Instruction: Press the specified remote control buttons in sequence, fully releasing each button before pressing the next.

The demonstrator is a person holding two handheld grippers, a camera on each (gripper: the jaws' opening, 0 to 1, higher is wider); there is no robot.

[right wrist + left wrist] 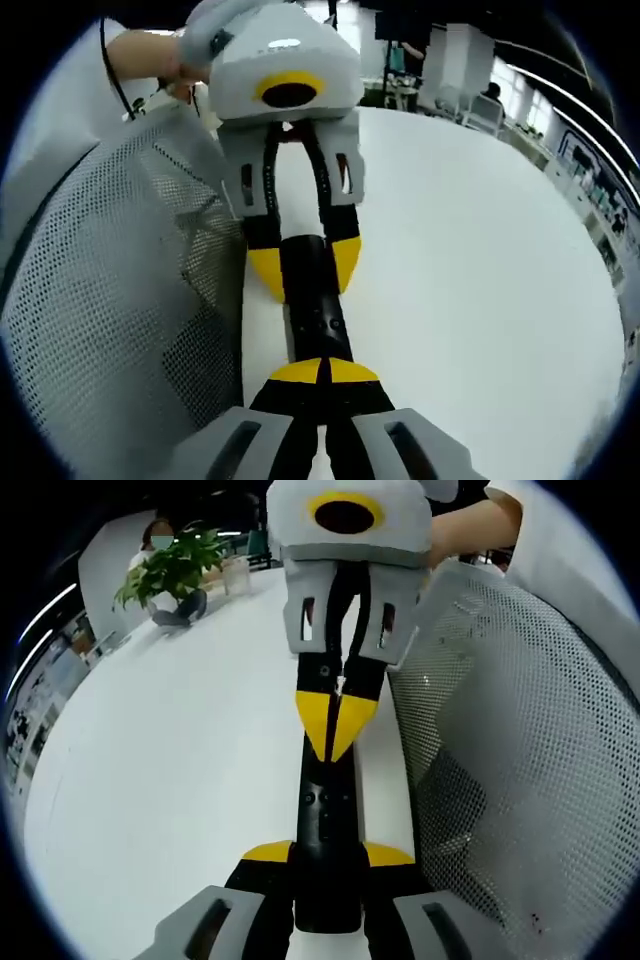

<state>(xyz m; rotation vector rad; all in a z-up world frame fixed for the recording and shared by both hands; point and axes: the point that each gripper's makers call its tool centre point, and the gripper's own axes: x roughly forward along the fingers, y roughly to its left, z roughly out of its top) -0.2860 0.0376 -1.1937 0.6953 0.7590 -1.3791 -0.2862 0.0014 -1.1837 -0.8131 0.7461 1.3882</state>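
At frame centre, my left gripper (328, 880) pinches the remote (326, 820); right gripper (322, 372), jaws together, should press squarely, then lift clear.

My left gripper (328, 858) clamps the remote's near end; my right gripper (325, 372), jaws together, presses its tips down on top.

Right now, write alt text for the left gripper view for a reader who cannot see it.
A slim black remote control lies on a white table, clamped at its near end by the left gripper. The right gripper faces in from the top, its yellow-tipped jaws shut and touching the remote's far end. A white mesh chair back stands to the right.
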